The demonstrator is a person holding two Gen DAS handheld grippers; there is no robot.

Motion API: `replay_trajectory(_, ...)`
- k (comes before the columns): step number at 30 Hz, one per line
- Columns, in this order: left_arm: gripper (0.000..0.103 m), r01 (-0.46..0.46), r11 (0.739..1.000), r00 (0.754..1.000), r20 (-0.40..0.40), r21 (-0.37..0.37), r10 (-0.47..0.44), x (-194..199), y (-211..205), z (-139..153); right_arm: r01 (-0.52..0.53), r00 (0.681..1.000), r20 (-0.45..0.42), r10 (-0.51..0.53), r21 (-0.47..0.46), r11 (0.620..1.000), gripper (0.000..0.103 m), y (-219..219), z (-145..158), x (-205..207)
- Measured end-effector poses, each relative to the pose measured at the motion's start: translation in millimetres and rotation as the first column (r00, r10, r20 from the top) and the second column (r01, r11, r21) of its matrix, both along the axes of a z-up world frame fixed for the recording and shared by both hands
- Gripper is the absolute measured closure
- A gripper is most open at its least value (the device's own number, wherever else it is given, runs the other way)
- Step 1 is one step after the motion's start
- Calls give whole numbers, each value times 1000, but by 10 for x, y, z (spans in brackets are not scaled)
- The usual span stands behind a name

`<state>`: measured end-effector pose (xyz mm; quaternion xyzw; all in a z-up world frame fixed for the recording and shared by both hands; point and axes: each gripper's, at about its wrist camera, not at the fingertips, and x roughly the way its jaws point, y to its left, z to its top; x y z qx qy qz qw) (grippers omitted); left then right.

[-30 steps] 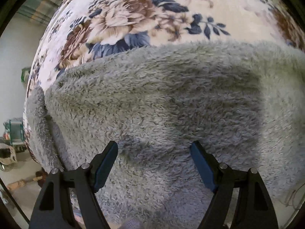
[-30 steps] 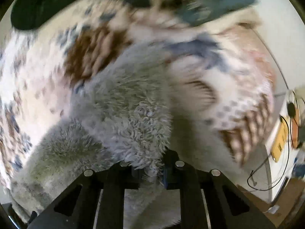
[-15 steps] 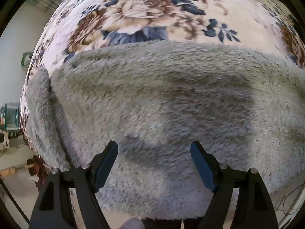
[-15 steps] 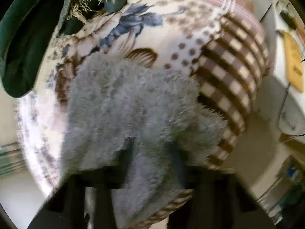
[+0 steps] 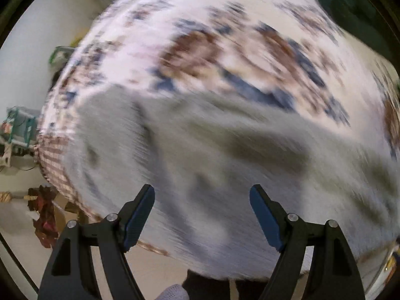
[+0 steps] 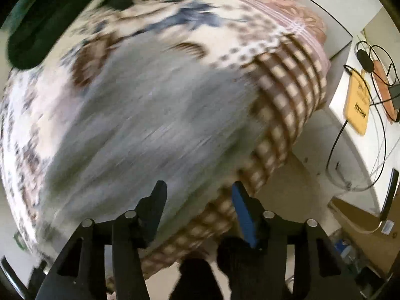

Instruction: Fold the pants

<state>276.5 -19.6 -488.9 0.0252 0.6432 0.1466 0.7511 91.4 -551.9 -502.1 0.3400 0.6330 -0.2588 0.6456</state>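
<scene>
Floral fleece in cream, brown and navy covers the bed, with a brown checked border hanging over its near edge, and on it lie the grey fluffy pants, spread low and wide near that edge; both views are smeared by motion, so the exact fold lines cannot be read. From how the cloth lies, a fold looks just laid down and let go, so the step in hand is the release between folds. The left gripper stands wide above the pants with nothing between its blue pads. The right gripper has just been opening its jaws; they now stand moderately apart over the pants' edge and the checked border, with no cloth pinched. The next move likely calls for finding a fresh edge of the thick pile, pinching through both layers, and carrying it across evenly so the bundle stays square.
</scene>
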Motion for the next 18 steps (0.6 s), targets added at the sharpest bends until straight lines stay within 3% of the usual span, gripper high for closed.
replay_trajectory(3,26,-75,996,997,3,38,75,262,558,83,-25,1000,0,25,91,996,44,744,-113,232)
replay_trajectory(8,26,-159,985,984,-69,67,164,762,1320,-238,-62,998,-21,66,153,986,44,1831,-381,601)
replay_trajectory(12,26,-202,977,969,-132,65,209,1060,1718,-645,-72,997,15,70,95,993,44,2525,-326,786)
replay_trajectory(13,29,-209,977,964,-155,49,214,1105,1781,-758,-76,997,19,75,80,994,44,2642,-324,783)
replay_trajectory(14,52,-217,976,962,-167,23,217,1120,1848,-840,-84,996,20,83,66,994,44,2742,-321,820)
replay_trajectory(15,63,-219,976,963,-164,-8,215,1106,1899,-861,-97,995,14,96,65,993,44,2857,-325,811)
replay_trajectory(16,81,-220,975,966,-152,-44,211,1073,1929,-843,-102,995,9,102,67,992,44,2930,-333,852)
replay_trajectory(18,88,-194,977,979,-88,-88,186,937,1959,-692,-119,993,-13,121,83,989,43,3088,-413,865)
